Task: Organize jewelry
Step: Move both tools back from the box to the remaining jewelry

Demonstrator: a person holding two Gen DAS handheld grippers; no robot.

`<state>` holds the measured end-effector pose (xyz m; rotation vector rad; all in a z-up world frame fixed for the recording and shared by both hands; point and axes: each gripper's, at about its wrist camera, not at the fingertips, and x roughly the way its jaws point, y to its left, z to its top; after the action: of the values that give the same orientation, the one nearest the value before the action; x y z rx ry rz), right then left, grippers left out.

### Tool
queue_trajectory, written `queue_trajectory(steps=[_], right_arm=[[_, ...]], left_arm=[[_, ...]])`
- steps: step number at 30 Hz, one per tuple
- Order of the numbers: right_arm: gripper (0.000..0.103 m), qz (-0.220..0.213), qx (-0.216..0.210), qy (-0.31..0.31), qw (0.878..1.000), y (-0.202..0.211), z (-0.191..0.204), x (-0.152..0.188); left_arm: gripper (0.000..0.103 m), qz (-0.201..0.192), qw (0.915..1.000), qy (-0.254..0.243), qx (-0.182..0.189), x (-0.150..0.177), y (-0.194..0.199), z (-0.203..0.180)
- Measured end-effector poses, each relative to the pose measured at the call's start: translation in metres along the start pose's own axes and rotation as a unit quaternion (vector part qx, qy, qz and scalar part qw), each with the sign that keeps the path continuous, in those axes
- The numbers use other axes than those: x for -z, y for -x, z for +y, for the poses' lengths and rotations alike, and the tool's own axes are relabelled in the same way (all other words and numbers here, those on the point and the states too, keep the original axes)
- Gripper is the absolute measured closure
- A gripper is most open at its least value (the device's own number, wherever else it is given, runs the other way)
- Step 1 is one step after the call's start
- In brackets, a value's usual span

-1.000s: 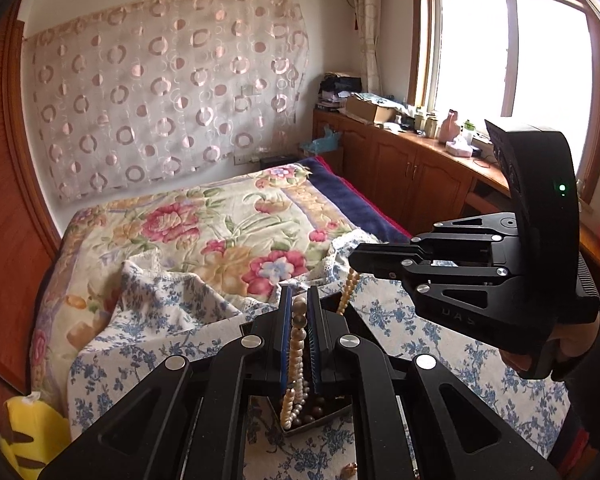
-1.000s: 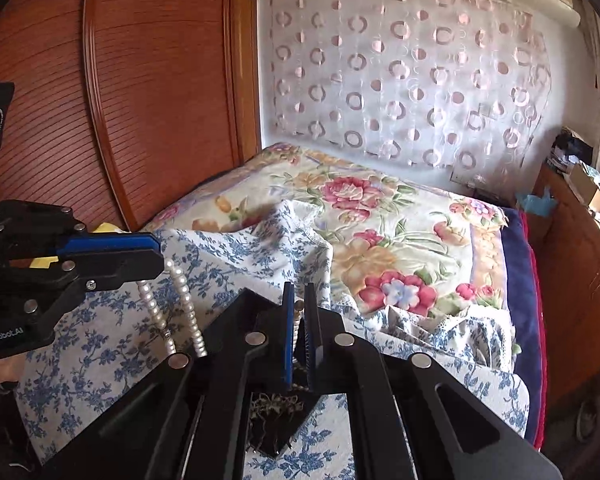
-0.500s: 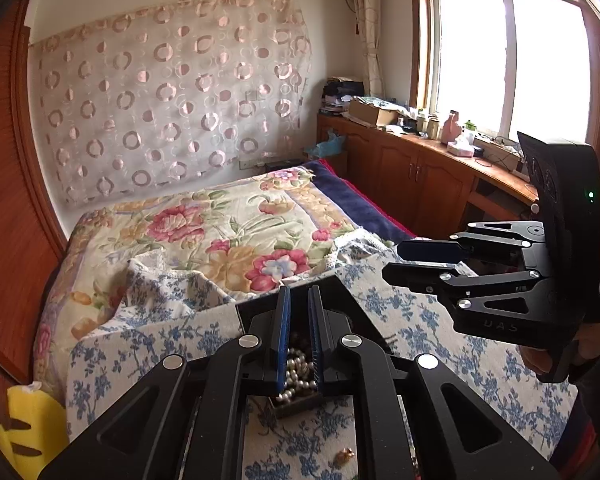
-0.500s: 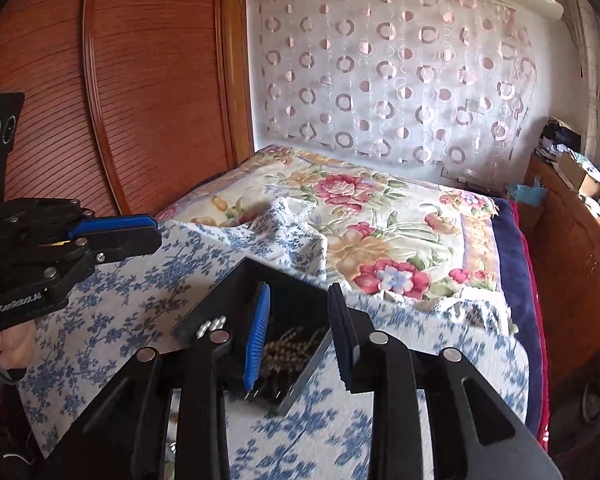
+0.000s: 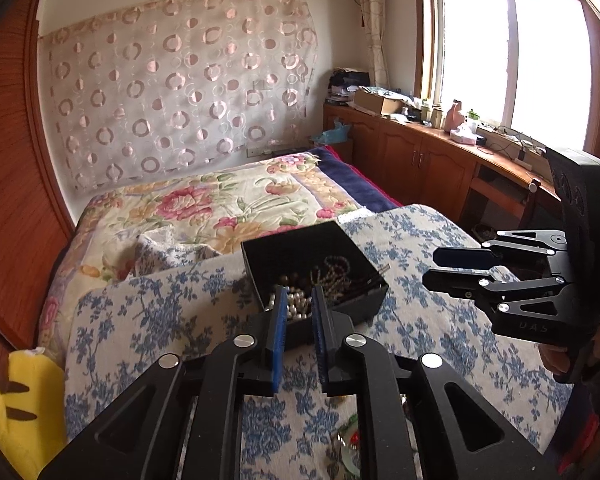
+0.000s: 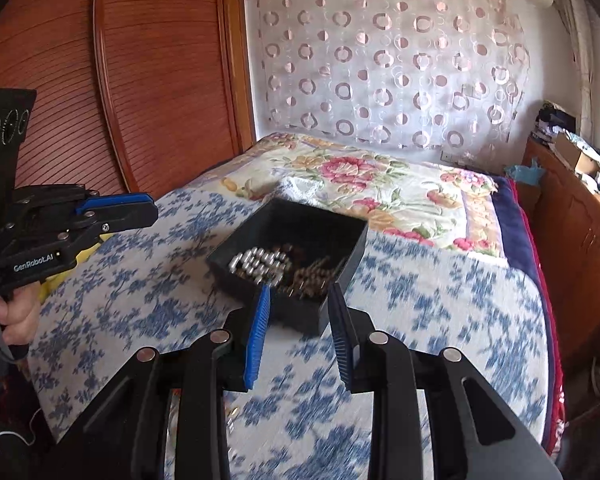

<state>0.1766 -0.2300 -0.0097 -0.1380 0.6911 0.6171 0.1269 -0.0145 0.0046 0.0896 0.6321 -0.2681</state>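
While both grippers hang over a bed draped in blue-floral cloth (image 5: 148, 320), black tray (image 5: 296, 252) sits on that cloth just ahead of left gripper (image 5: 299, 320) and just ahead of right gripper (image 6: 300, 312). Pearl necklace (image 5: 296, 306) heaped in tray's near corner, seen through the gap between left fingertips; brown bead strands (image 6: 312, 276) piled beside it toward tray's right half. Left gripper's blue pads parted by a narrow gap, just been opening, nothing pinched between them, pearls lying loose in tray beyond. Right gripper's pads set wider apart, opened within the last second, gripping nothing, tray's near wall framed between them. Few small trinkets (image 5: 350, 440) on cloth below left gripper, close to its right finger, too small to identify.

Beyond tray: floral quilt (image 5: 204, 204) runs to far wall with circle-pattern curtain (image 5: 180, 92). Reddish wood panelling (image 6: 148, 80) left of the grippers, close along bed edge; yellow plush object (image 5: 24, 404) wedged there. Right of grippers: bed edge drops off, dark blue blanket border, then wooden cabinet (image 5: 416, 160) with clutter under bright window (image 5: 512, 48). Open cloth on both sides of tray and in front of it. Person's hand (image 6: 14, 316) visible on left gripper's handle.
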Motion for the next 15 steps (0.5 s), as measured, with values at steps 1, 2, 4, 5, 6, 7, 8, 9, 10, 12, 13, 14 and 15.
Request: queue_trajectory(steps=[1, 2, 4, 5, 6, 7, 8, 9, 10, 12, 13, 14, 15], right_arm=[[0.070, 0.003, -0.002, -0.001, 1.000, 0.001, 0.002, 0.005], [0.070, 0.006, -0.005, -0.002, 1.000, 0.002, 0.004, 0.011], [0.070, 0.015, -0.009, -0.004, 1.000, 0.002, 0.010, 0.022], [0.070, 0.019, -0.011, -0.006, 1.000, 0.002, 0.013, 0.027], [0.070, 0.025, -0.014, -0.008, 1.000, 0.002, 0.016, 0.034], [0.070, 0.030, -0.017, -0.011, 0.999, 0.002, 0.019, 0.039], [0.070, 0.034, -0.021, -0.012, 0.999, 0.003, 0.023, 0.046], [0.070, 0.037, -0.025, -0.012, 0.999, 0.004, 0.027, 0.051], [0.070, 0.040, -0.030, -0.012, 0.999, 0.004, 0.031, 0.056], [0.070, 0.048, -0.039, -0.009, 0.998, 0.005, 0.040, 0.065], [0.070, 0.052, -0.042, -0.007, 0.998, 0.006, 0.046, 0.069], [0.070, 0.054, -0.045, -0.006, 0.998, 0.006, 0.049, 0.071], [0.070, 0.055, -0.053, -0.004, 0.997, 0.007, 0.055, 0.073]], left_arm=[[0.087, 0.000, 1.0000, 0.000, -0.001, 0.006, 0.004, 0.000], [0.087, 0.000, 1.0000, 0.000, -0.002, 0.010, 0.006, -0.002], [0.086, 0.003, 1.0000, 0.001, -0.003, 0.018, 0.010, -0.005], [0.086, 0.005, 1.0000, 0.002, -0.002, 0.023, 0.012, -0.005], [0.086, 0.006, 1.0000, 0.003, -0.001, 0.027, 0.014, -0.006], [0.085, 0.009, 0.9999, 0.005, 0.000, 0.033, 0.016, -0.006], [0.084, 0.011, 0.9999, 0.006, 0.001, 0.039, 0.017, -0.007], [0.084, 0.013, 0.9999, 0.008, 0.002, 0.045, 0.019, -0.008], [0.082, 0.015, 0.9998, 0.010, 0.004, 0.050, 0.020, -0.008], [0.080, 0.023, 0.9996, 0.013, 0.006, 0.060, 0.021, -0.010], [0.080, 0.028, 0.9995, 0.014, 0.004, 0.067, 0.021, -0.011], [0.079, 0.030, 0.9994, 0.015, 0.003, 0.070, 0.022, -0.011], [0.079, 0.032, 0.9993, 0.016, 0.003, 0.075, 0.022, -0.012]])
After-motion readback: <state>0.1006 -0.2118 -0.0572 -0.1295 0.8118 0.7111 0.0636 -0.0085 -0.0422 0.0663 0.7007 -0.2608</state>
